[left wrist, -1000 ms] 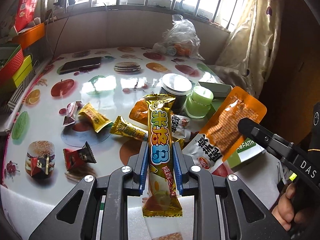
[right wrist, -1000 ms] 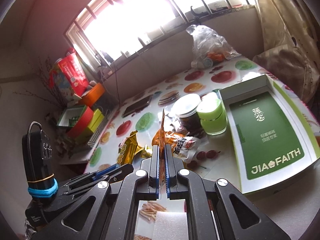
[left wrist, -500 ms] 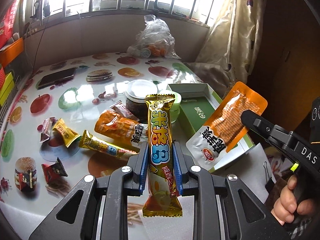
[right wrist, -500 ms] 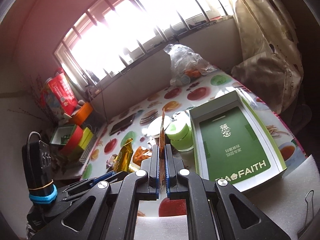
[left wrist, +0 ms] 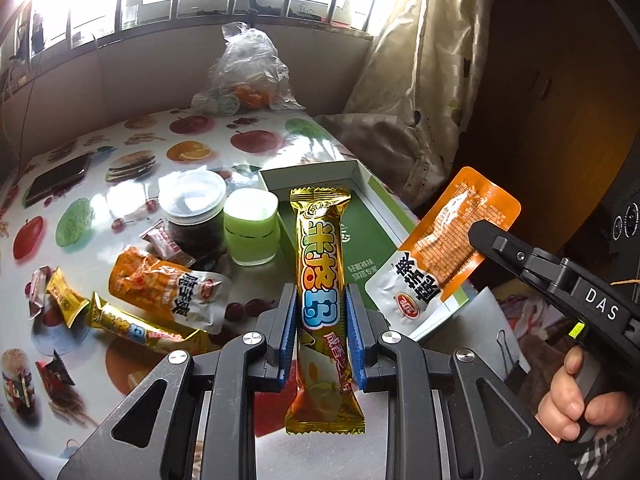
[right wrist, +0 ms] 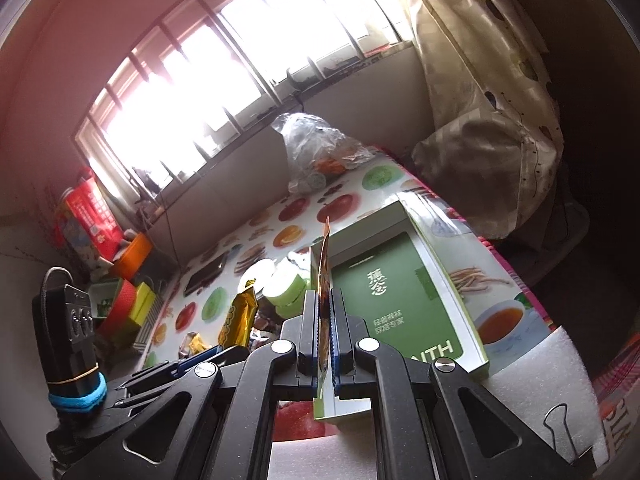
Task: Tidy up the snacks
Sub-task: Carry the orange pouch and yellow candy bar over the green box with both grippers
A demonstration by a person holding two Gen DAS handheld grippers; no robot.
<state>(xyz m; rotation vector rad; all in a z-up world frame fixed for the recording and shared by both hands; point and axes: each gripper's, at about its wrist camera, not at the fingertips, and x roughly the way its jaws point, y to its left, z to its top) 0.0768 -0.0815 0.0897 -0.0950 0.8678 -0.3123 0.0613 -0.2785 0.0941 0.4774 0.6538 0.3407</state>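
Both grippers are black with blue pads [left wrist: 286, 332] and silver screws [left wrist: 254, 337]. The right gripper [left wrist: 476, 236] bears white "DAS" lettering [left wrist: 601, 305] at 3 o'clock.

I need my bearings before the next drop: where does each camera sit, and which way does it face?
Left wrist: rides the left gripper, looking down over the table toward the window; its jaws grip a gold bar; the right gripper, its orange pouch and a hand show at right.
Right wrist: rides the right gripper, looking past the edge-on orange pouch to the window; the left gripper shows at left.
Shared: green box, green jar, gold bar.
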